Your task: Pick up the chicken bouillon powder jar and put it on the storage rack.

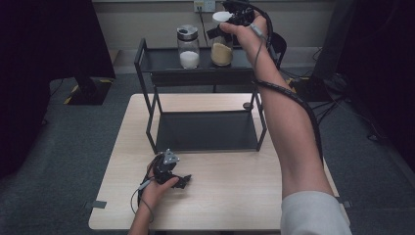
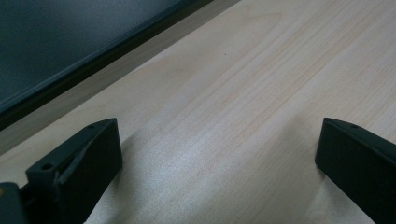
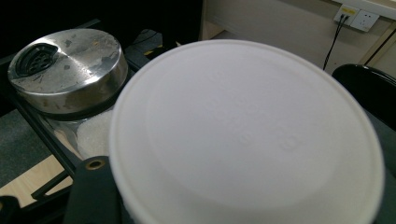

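Gripping white-lidded jar [image 3: 247,135], right claw [image 1: 226,30]

Two jars stand on the top shelf: one white-lidded jar [image 1: 221,44] of tan grains at 12 o'clock, one metal-lidded jar [image 1: 188,46] of white grains just beside it toward 11 o'clock. One black two-tier rack [image 1: 147,93]. One wooden table [image 1: 220,196]. Two grippers: right gripper [image 1: 230,27], left gripper [image 1: 178,182] at 7 o'clock.

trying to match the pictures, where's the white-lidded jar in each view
High view: white-lidded jar at top centre on the rack's upper shelf, in the right gripper.
Right gripper view: its white lid close up, centre and right.
Left gripper view: tabletop and open jaws.
Shared landmark: metal-lidded jar beside it.
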### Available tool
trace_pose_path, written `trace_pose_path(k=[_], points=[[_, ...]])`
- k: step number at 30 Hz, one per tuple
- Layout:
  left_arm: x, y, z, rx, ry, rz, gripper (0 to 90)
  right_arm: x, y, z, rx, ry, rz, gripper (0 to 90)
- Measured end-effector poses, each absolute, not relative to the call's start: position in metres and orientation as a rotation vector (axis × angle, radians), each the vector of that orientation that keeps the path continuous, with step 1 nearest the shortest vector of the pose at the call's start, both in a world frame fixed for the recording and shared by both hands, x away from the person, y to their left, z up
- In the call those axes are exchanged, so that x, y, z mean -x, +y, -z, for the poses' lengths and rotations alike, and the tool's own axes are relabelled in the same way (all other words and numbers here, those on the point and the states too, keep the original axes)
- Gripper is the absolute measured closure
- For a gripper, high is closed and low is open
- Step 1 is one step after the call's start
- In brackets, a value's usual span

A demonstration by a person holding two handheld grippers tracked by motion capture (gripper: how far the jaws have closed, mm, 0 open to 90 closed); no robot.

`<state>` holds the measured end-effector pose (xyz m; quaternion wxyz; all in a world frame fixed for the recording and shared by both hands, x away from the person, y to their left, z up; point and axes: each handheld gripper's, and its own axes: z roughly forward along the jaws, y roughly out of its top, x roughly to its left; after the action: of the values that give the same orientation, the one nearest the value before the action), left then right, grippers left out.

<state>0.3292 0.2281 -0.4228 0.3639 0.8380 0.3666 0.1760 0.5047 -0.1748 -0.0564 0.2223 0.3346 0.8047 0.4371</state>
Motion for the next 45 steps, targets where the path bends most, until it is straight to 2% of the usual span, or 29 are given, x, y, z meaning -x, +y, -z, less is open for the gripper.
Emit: trace_pose_path(k=[8,11,15,20,45], points=[[-0.329,0.228,0.423,-2.156,0.943,-0.453,0.0,-0.503,-0.175,0.062,-0.947,2.198,-1.232,33.0],[-0.329,0.228,0.423,-2.156,0.943,-0.453,0.0,-0.500,-0.174,0.064,-0.960,2.180,-1.230,23.5],[-0.329,0.228,0.423,-2.156,0.943,-0.453,0.0,-0.497,-0.175,0.066,-0.994,2.158,-1.249,6.4],[-0.329,0.228,0.423,-2.156,0.943,-0.453,0.0,-0.489,-0.178,0.066,-1.001,2.146,-1.246,0.9],[-0.329,0.228,0.422,-2.158,0.943,-0.452,0.0,-0.442,-0.219,0.090,-1.001,2.086,-1.311,0.8]])
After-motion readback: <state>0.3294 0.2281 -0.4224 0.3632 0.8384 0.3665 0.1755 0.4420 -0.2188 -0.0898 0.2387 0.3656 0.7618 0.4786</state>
